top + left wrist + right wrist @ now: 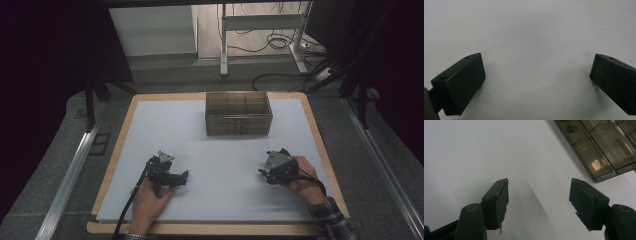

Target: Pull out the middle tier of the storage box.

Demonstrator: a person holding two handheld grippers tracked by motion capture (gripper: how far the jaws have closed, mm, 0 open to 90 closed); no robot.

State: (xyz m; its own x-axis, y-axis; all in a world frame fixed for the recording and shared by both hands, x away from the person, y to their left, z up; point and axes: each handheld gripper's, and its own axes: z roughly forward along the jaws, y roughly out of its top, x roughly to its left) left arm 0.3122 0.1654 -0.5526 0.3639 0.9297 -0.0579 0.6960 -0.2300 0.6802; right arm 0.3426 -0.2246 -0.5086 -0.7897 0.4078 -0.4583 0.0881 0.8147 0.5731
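Grippers come first: you hold two of them, one in each hand, low over the white sheet (220,150) on the table (116,150).

On the left, your left hand (148,202) holds the left gripper (183,176) at the near side of the sheet. In the left gripper view its two black jaws stand wide apart, with nothing but bare white sheet between them (536,75).

At the far side of the sheet, in the middle, sits one clear brown box (238,113). It has thin walls inside that split it into small parts. In the right gripper view the box (599,147) shows at the top right, and one small dark bit lies in one part, too small to tell what it is.

On the right, your right hand (303,177) holds the right gripper (264,172), also near you and well apart from the box. Its two jaws are spread wide too, and they hold nothing.

Both grippers are well apart from each other.
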